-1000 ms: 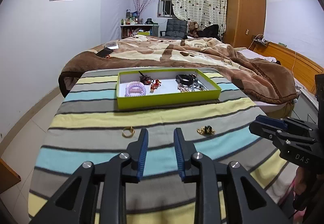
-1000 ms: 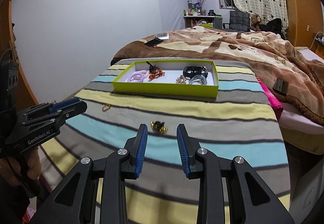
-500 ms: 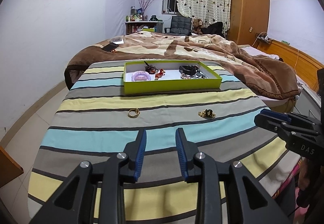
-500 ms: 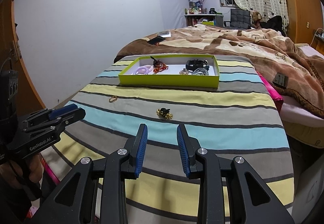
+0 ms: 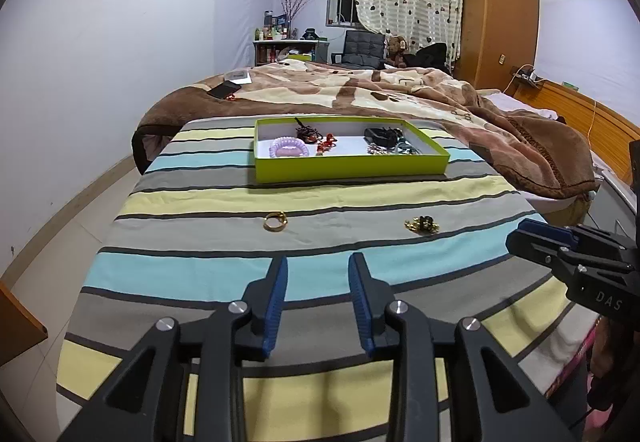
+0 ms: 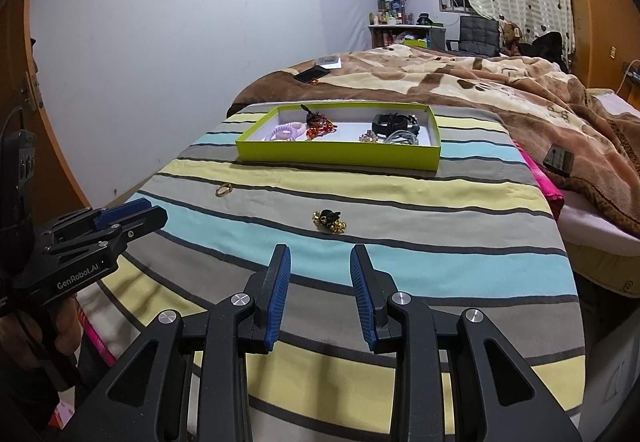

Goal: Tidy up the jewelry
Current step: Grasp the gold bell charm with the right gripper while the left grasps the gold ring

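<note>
A lime-green tray [image 5: 352, 171] [image 6: 340, 158] at the far side of the striped table holds a pink coil bracelet [image 5: 289, 147], red and dark trinkets and a black watch [image 6: 390, 122]. A gold ring [image 5: 275, 221] [image 6: 224, 189] and a gold-and-black bead cluster [image 5: 421, 224] [image 6: 329, 220] lie loose on the cloth in front of it. My left gripper [image 5: 318, 272] is open and empty, well short of the ring. My right gripper [image 6: 320, 262] is open and empty, short of the bead cluster.
The striped tablecloth [image 5: 240, 266] covers a round table. A bed with a brown blanket [image 5: 380, 90] stands behind it, with a phone [image 5: 224, 89] on it. A wardrobe [image 5: 496, 14] stands at the back right. Floor lies to the left.
Both grippers have pulled back and up from the table, so the tray, ring and bead cluster look farther away. Both stay open and nothing on the table has moved.
</note>
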Demonstrator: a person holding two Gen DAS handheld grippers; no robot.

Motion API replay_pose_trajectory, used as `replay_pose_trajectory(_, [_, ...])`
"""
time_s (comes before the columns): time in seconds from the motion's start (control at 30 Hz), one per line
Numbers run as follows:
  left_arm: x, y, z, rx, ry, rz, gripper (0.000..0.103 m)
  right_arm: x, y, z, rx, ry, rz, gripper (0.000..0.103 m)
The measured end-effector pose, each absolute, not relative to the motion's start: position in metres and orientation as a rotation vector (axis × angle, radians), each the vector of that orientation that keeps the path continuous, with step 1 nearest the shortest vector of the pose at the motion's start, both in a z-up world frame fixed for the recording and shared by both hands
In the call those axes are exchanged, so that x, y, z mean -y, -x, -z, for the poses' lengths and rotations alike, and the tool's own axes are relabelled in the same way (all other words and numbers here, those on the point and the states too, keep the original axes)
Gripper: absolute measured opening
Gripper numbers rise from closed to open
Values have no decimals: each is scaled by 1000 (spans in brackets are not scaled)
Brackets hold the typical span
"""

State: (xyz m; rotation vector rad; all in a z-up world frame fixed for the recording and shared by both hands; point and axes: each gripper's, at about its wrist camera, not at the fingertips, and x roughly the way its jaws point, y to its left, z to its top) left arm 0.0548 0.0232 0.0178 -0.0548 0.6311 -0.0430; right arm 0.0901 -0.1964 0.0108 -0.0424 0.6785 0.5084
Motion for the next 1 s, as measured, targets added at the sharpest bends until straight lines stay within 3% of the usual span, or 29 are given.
replay_pose_trajectory(0.57, [-49,-98,-8,-700,56,25,40,171,-124,4,-739,92,-528,33])
replay_pose_trajectory(1.0, [-56,-151,12,-869,67,39,40,150,-163,23,-855,150,-507,33])
